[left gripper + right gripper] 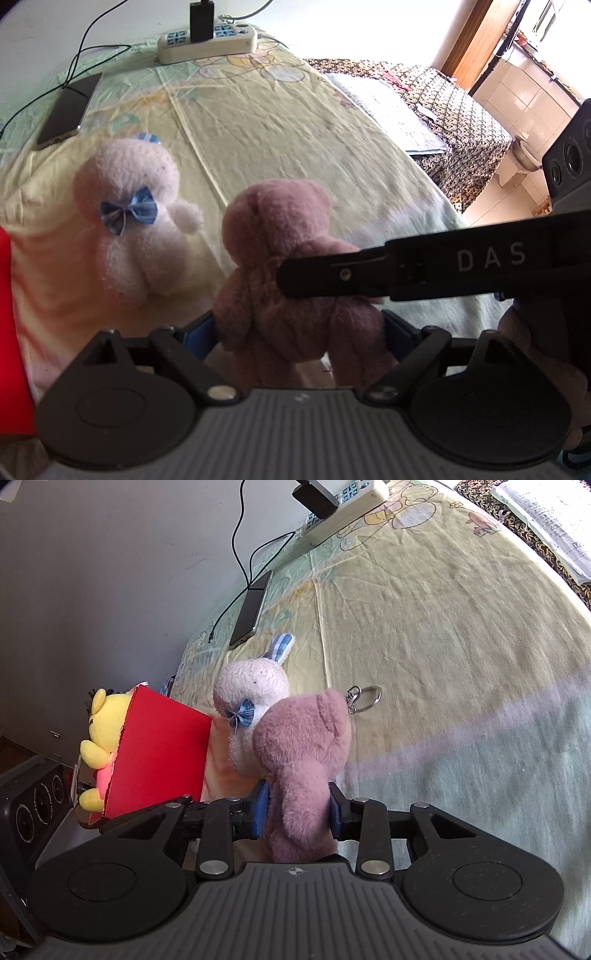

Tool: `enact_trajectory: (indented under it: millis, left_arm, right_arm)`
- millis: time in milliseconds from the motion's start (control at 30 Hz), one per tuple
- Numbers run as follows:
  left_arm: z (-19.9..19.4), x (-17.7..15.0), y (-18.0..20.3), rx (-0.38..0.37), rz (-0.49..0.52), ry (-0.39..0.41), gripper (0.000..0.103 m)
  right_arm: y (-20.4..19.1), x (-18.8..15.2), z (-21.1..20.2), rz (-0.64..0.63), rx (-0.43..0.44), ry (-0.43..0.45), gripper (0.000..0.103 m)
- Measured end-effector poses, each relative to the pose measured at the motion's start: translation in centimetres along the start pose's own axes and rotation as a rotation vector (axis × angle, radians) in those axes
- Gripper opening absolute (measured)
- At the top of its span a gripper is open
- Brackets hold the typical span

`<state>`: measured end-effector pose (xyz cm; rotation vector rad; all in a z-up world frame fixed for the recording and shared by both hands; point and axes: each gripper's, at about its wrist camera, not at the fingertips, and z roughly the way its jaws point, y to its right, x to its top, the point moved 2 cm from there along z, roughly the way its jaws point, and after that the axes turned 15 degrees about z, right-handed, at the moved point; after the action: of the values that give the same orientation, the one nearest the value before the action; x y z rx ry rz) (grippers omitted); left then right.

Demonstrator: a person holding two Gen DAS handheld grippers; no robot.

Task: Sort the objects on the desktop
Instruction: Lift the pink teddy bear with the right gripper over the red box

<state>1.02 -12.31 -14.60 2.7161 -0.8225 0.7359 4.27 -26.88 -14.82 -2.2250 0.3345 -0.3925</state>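
Note:
A mauve plush bear (pixel 306 731) hangs upright with my right gripper (pixel 299 806) shut on its lower body, blue pads pressing both sides. In the left wrist view the same bear (pixel 277 229) fills the gap of my left gripper (pixel 297 330), which stands open and wide without squeezing it. One finger (pixel 332 273) of the right gripper crosses the bear from the right. A white plush rabbit (pixel 136 214) with a blue bow sits just left of the bear. Left of the rabbit (pixel 251 690) stands a red box (pixel 159 753) holding a yellow plush toy (pixel 105 720).
A phone (pixel 253 607) on a cable lies on the yellow cloth (pixel 424 646) near the wall, with a power strip (pixel 343 513) beyond it. A metal key ring (pixel 364 698) lies right of the bear's head. Papers (pixel 388 107) rest on a patterned surface at the right.

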Motion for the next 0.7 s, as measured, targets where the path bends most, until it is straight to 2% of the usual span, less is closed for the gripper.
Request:
enact_trajectory:
  millis: [433, 700]
  left_arm:
    - [-7.6, -1.2, -0.9, 0.077, 0.06, 0.146, 0.09]
    - [-14.3, -3.0, -4.0, 0.112, 0.106, 0.259, 0.09]
  right_arm:
    - [-6.1, -2.6, -1.5, -0.079, 0.082, 0.06, 0.035]
    - [-11.7, -5.9, -1.2, -0.105, 0.14, 0.129, 0.035]
